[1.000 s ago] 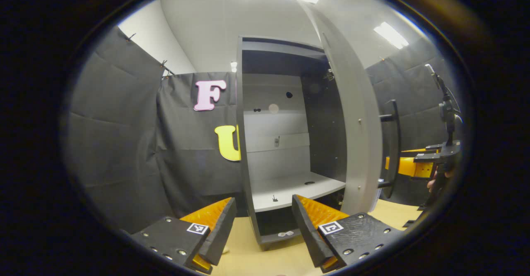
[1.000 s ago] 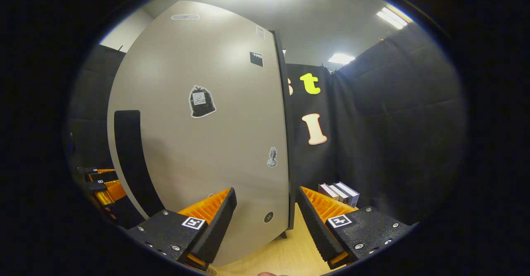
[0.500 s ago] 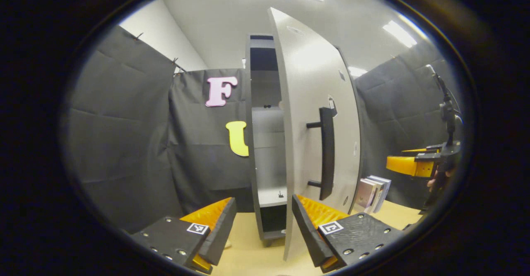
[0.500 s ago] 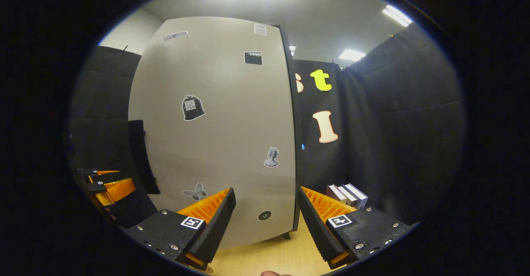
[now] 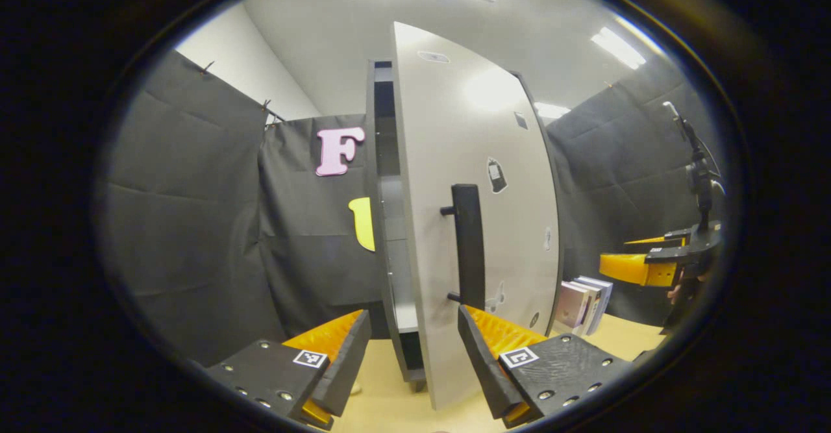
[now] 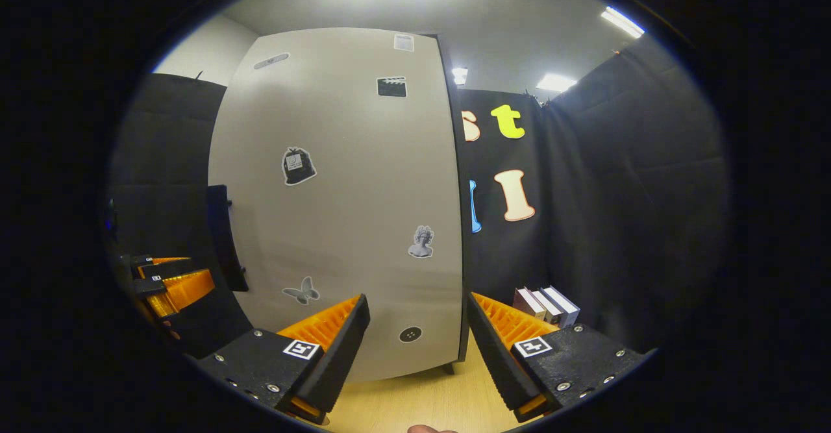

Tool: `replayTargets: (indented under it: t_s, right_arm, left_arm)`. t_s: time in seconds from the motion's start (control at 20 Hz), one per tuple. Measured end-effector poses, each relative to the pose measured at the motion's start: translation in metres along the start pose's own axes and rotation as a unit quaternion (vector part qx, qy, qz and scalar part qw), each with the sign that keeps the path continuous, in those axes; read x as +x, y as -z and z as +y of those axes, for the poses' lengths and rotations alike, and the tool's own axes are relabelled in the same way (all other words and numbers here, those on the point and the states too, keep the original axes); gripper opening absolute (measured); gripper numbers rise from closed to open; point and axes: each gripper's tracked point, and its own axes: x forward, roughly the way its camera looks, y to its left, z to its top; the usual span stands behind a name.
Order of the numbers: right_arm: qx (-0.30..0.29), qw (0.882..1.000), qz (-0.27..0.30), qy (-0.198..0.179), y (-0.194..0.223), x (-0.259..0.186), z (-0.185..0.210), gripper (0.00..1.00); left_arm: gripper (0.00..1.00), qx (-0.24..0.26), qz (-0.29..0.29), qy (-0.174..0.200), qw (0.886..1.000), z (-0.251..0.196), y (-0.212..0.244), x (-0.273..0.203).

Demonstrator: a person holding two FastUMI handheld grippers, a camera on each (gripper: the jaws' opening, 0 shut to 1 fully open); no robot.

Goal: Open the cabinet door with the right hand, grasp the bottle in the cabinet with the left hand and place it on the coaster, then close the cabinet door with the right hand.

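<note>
From my left gripper view, the left gripper [image 5: 412,361] hangs with its fingers spread apart and nothing between them, low over the tabletop [image 5: 389,404]. Ahead, the cabinet [image 5: 383,225] shows just a narrow slit of its interior; a second ago I saw the whole shelf, so the cabinet door [image 5: 480,160] has swung nearly shut. Its black handle [image 5: 469,251] now faces me. I cannot see the bottle or the coaster. Right of the door, books [image 5: 584,300] stand by the booth wall, and the right gripper [image 5: 639,267] sits at the far right edge, clear of the door. In my right gripper view, the right gripper's fingers [image 6: 331,348] are spread wide, holding nothing, with the stickered door face ahead.
</note>
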Motion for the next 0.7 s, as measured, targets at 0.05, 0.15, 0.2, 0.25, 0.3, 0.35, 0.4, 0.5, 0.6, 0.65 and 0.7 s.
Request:
replayTargets:
  t_s: [0.05,0.15,0.2,0.25,0.3,0.35,0.4,0.5,0.6,0.65,0.7]
  right_arm:
    - [0.0,1.0,-0.002,0.0,-0.002,0.0,-0.001,0.93]
    - [-0.002,1.0,-0.004,0.0,-0.004,0.0,-0.003,0.92]
    - [-0.002,1.0,-0.003,0.0,-0.004,-0.001,-0.004,0.92]
    - [-0.002,1.0,0.0,-0.001,-0.003,-0.001,-0.004,0.93]
    - [-0.002,1.0,0.001,-0.001,-0.002,-0.001,-0.005,0.93]
    - [-0.003,1.0,0.003,-0.001,-0.002,-0.002,-0.006,0.93]
    - [-0.003,1.0,0.003,-0.001,-0.003,-0.003,-0.006,0.93]
    - [-0.003,1.0,0.003,-0.001,-0.003,-0.003,-0.007,0.93]
    - [-0.003,1.0,0.005,-0.001,-0.002,-0.003,-0.006,0.93]
    - [-0.002,1.0,0.006,-0.001,-0.002,-0.004,-0.007,0.93]
    - [-0.002,1.0,0.007,-0.001,-0.003,-0.004,-0.007,0.93]
  left_arm:
    - [0.81,-0.001,0.0,0.0,1.0,0.0,0.0,0.0]
    - [0.79,-0.005,-0.001,-0.001,1.0,-0.001,-0.001,0.001]
    - [0.79,-0.007,-0.001,-0.001,1.0,-0.001,-0.001,0.001]
    - [0.79,-0.008,-0.001,-0.001,1.0,-0.001,-0.001,0.002]
    - [0.79,-0.008,-0.001,-0.002,1.0,-0.001,-0.001,0.002]
    - [0.81,-0.009,-0.002,-0.001,1.0,-0.003,-0.002,0.002]
    - [0.79,-0.01,-0.002,-0.001,1.0,-0.005,-0.002,0.004]
    - [0.79,-0.01,0.0,0.0,1.0,-0.008,0.001,0.008]
    - [0.79,-0.012,0.0,0.001,1.0,-0.009,0.002,0.007]
    - [0.79,-0.013,0.0,0.002,1.0,-0.01,0.001,0.007]
    - [0.79,-0.014,0.0,0.002,1.0,-0.011,0.001,0.007]
